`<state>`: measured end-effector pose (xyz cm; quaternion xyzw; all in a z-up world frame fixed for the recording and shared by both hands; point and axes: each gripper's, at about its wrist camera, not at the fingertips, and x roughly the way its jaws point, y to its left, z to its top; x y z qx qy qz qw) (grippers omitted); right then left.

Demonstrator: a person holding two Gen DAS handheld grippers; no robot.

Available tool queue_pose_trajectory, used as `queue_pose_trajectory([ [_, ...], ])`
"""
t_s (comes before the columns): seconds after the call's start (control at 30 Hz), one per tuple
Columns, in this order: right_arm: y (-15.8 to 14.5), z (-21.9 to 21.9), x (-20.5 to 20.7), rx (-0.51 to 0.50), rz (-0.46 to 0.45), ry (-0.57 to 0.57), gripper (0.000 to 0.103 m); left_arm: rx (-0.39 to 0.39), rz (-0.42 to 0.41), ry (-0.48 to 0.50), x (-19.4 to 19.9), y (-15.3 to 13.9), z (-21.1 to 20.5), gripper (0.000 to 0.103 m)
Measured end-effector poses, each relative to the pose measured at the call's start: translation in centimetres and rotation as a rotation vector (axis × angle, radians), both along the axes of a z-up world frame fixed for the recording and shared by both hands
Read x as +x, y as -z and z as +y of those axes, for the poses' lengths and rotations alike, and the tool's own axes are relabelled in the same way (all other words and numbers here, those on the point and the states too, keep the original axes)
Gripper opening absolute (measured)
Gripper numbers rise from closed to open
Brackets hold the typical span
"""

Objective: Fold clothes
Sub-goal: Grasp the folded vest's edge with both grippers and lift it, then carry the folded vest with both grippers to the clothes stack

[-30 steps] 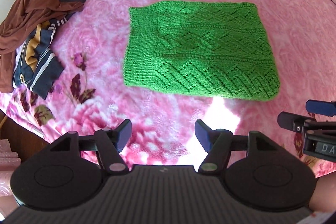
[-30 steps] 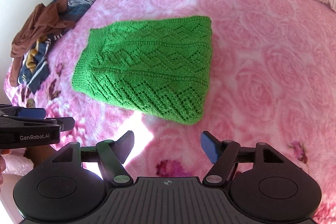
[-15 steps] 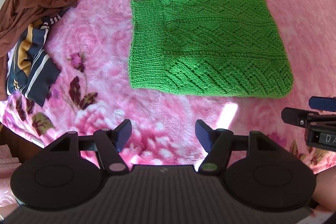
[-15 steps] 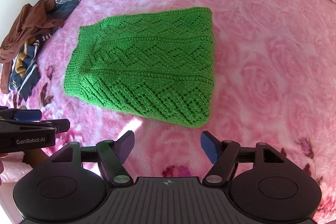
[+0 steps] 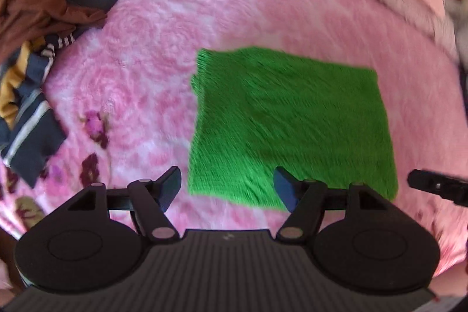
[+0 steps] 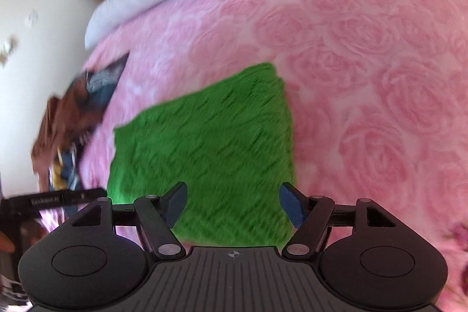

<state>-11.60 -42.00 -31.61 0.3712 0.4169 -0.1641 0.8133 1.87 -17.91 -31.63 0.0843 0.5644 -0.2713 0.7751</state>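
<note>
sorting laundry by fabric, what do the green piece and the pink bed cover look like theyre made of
Green folded garment: looks like chunky knit yarn with a matte, ribbed, textured face, though motion blur hides the stitches; wool or acrylic can't be told. Pink bed cover: seems a plush fleece, soft and fuzzy, with embossed rose shapes.

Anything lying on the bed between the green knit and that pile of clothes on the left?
Nothing lies between them: in the left wrist view, only bare pink blanket separates the green knit from the clothes pile. The blurred right wrist view shows the same.
</note>
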Motion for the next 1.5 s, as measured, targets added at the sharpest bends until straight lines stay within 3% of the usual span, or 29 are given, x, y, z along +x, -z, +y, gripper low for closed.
queue_pose_trajectory([
  [0.07, 1.5, -1.5, 0.4, 0.027, -0.019, 0.012, 0.067, -0.037, 0.026, -0.032, 1.8, 1.3, 0.5, 0.069],
  [0.13, 3.1, -2.8, 0.7, 0.061, -0.032, 0.029, 0.067, -0.087, 0.049, -0.051, 3.4, 2.8, 0.9, 0.082],
  [0.47, 10.7, -7.4, 1.1, 0.374, -0.186, 0.193, 0.066, -0.385, 0.32, -0.158, 9.3, 9.9, 1.1, 0.081],
  [0.6, 11.5, -7.8, 2.3, 0.384, -0.207, 0.147, 0.065, -0.441, 0.352, -0.132, 10.2, 10.8, 0.8, 0.081],
  [0.7, 11.6, -7.7, 3.1, 0.361, -0.198, 0.124, 0.043, -0.443, 0.343, -0.069, 10.4, 11.1, -0.6, 0.08],
  [0.77, 11.5, -7.3, 3.1, 0.375, -0.206, 0.152, 0.034, -0.437, 0.328, -0.033, 10.4, 11.1, -1.6, 0.074],
  [0.83, 10.8, -6.6, 2.8, 0.368, -0.203, 0.188, 0.028, -0.428, 0.319, -0.019, 10.5, 11.0, -2.1, 0.057],
  [1.0, 7.4, -4.5, 1.5, 0.344, -0.228, 0.273, 0.025, -0.423, 0.304, -0.004, 9.9, 9.1, -1.5, 0.03],
  [1.27, -1.3, -2.7, -5.2, 0.305, -0.314, 0.414, 0.025, -0.425, 0.25, 0.108, 5.9, 1.3, -3.7, 0.027],
  [1.5, -9.8, -4.6, -17.0, 0.238, -0.398, 0.535, 0.025, -0.493, 0.237, 0.273, -1.5, -7.2, -10.1, 0.027],
])
